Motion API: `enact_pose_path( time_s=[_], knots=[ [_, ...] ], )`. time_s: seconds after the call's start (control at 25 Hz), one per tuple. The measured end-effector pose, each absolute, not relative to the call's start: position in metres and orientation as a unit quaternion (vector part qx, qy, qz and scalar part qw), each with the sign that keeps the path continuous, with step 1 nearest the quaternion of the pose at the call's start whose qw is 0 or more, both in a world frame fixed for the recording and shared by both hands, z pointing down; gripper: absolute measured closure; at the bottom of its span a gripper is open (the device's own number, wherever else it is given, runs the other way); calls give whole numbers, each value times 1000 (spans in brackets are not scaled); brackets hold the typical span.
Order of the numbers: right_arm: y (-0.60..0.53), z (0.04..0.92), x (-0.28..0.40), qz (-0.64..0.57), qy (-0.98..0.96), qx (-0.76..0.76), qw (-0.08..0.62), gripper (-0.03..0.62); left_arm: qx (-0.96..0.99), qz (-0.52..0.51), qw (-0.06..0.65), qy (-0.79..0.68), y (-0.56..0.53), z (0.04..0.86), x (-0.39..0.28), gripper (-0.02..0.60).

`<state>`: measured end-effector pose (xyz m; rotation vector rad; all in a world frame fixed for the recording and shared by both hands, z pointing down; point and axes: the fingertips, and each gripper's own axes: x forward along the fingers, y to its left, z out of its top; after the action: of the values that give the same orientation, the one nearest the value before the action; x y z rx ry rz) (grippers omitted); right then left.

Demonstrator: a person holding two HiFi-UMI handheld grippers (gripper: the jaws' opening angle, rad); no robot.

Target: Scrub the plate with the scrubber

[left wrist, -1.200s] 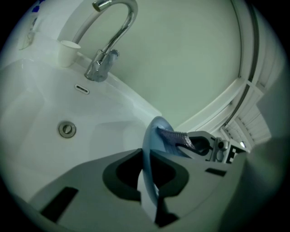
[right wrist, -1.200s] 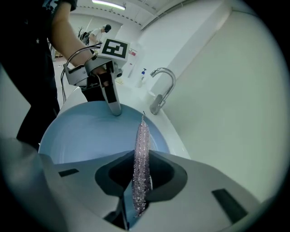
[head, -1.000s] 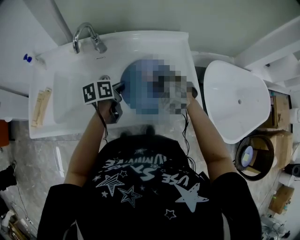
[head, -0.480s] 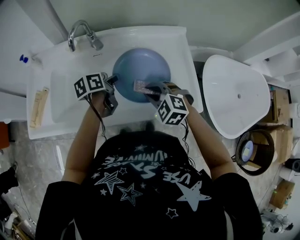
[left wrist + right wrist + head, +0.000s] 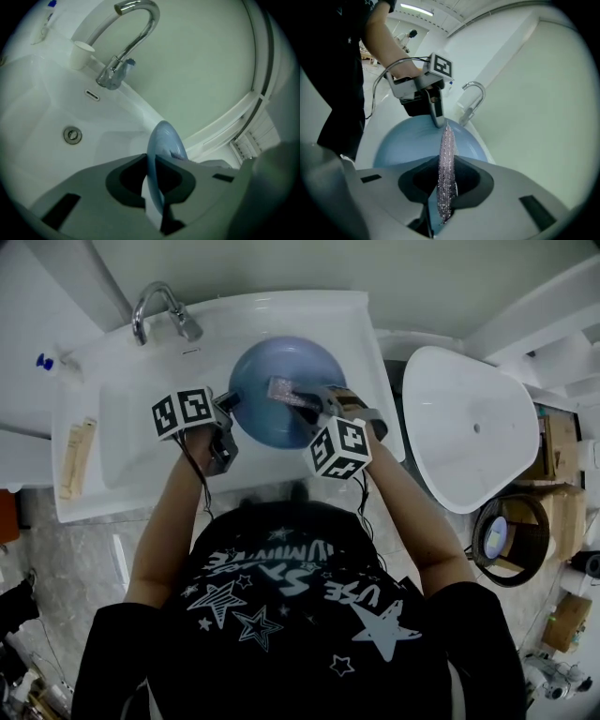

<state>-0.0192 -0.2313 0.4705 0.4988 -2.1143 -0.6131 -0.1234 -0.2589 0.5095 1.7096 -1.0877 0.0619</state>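
Note:
A round blue plate [image 5: 281,418] hangs tilted over the white sink [image 5: 131,446]. My left gripper [image 5: 228,412] is shut on the plate's left rim. In the left gripper view the plate [image 5: 164,140] stands edge-on between the jaws of that gripper [image 5: 152,185]. My right gripper [image 5: 317,401] is shut on a pink glittery scrubber [image 5: 289,391], which lies against the plate's face. The right gripper view has the scrubber [image 5: 446,154] upright between the jaws of that gripper [image 5: 446,187]. Its tip reaches the plate [image 5: 403,140] just below the left gripper [image 5: 433,112].
A chrome faucet [image 5: 161,307] stands at the back of the sink, with a drain [image 5: 72,135] and a white cup [image 5: 80,54] nearby. A white oval fixture [image 5: 469,427] sits to the right, a round bin [image 5: 511,549] below it. A tan packet [image 5: 78,456] lies on the left ledge.
The right gripper has slid the scrubber across the plate toward the faucet side. The left gripper holds the plate in nearly the same spot.

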Motion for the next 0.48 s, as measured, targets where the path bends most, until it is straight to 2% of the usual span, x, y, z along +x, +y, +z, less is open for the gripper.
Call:
enact_pose_path(
  time_s=[0.24,0.48],
  knots=[
    [-276,459,-20,-233,-837,262,420,514,743,64,503,-438,-247,504,-103,548],
    [-284,474,-3,-220,-815,288,453,514,726,25,521,-448,-246,501,-114,548]
  ],
)
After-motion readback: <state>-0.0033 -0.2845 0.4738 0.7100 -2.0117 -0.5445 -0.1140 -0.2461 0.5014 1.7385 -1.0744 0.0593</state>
